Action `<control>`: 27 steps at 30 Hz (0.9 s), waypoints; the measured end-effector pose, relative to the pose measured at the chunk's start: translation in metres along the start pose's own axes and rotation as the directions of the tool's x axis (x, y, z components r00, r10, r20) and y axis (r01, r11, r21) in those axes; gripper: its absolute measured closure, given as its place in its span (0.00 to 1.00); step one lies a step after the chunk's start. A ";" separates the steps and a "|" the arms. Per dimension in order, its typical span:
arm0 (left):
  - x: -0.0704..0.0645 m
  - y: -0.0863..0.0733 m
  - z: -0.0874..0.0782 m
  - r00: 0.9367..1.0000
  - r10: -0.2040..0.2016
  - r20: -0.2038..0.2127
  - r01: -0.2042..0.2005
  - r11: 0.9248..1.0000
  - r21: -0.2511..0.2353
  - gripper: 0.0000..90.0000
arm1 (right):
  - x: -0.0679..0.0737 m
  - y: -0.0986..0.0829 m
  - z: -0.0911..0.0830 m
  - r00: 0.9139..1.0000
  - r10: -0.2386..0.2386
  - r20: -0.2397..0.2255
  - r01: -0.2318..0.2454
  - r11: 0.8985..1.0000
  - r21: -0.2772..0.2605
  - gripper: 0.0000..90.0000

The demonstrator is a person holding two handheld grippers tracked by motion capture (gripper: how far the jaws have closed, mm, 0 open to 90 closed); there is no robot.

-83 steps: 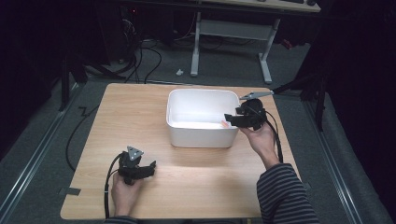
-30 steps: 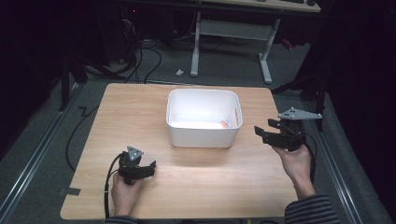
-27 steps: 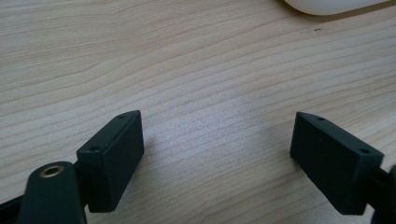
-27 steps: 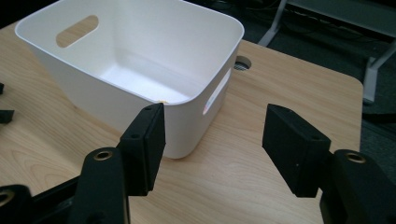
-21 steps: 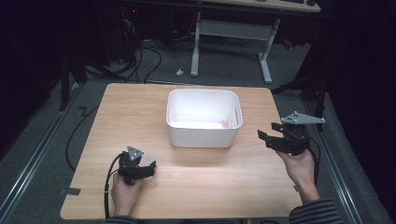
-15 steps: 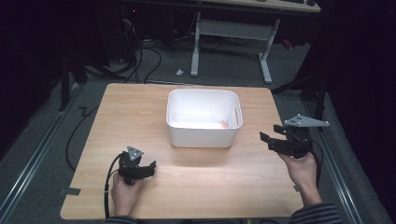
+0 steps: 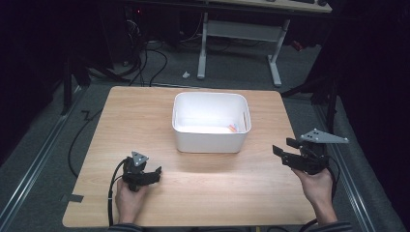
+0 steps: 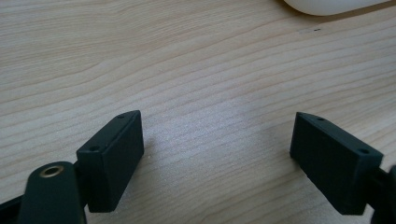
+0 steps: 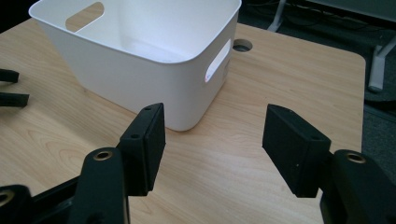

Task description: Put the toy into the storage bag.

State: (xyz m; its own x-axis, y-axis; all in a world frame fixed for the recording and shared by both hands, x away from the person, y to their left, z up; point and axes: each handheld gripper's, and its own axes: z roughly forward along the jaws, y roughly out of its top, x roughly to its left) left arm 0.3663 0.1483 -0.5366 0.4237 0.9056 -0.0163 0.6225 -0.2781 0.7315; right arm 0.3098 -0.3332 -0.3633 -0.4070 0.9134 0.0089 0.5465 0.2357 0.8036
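My right tongs point(image 7: 283, 151) hang wide and empty off the desk's point(image 7: 145, 111) right edge, well apart from the tub point(image 7: 211, 141), a smooth white plastic box with rounded corners that sits at the middle of the pale, fine-grained wood. From the right gripper view I see the tub's point(image 9: 140, 79) slot handles cut through its end walls, while the high view alone lets me see down to the small orange-pink bit point(image 7: 232, 128) lying on its floor by the right wall. My left tongs point(image 7: 151, 176) rest low at the desk's near left, spread wide over bare wood, with only a curved sliver of the tub point(image 8: 327, 4) at the top of the left gripper view.
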 end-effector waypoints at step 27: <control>0.000 0.000 0.000 1.000 0.000 0.001 0.000 1.000 0.000 0.20 | 0.005 -0.034 0.005 0.997 0.060 -0.041 -0.061 0.998 -0.004 0.44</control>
State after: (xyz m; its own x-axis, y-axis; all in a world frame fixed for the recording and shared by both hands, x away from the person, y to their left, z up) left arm 0.3665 0.1482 -0.5366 0.4244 0.9053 -0.0167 0.6222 -0.2782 0.7318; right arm 0.2928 -0.3355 -0.3933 -0.4031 0.9115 0.0820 0.5674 0.1786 0.8038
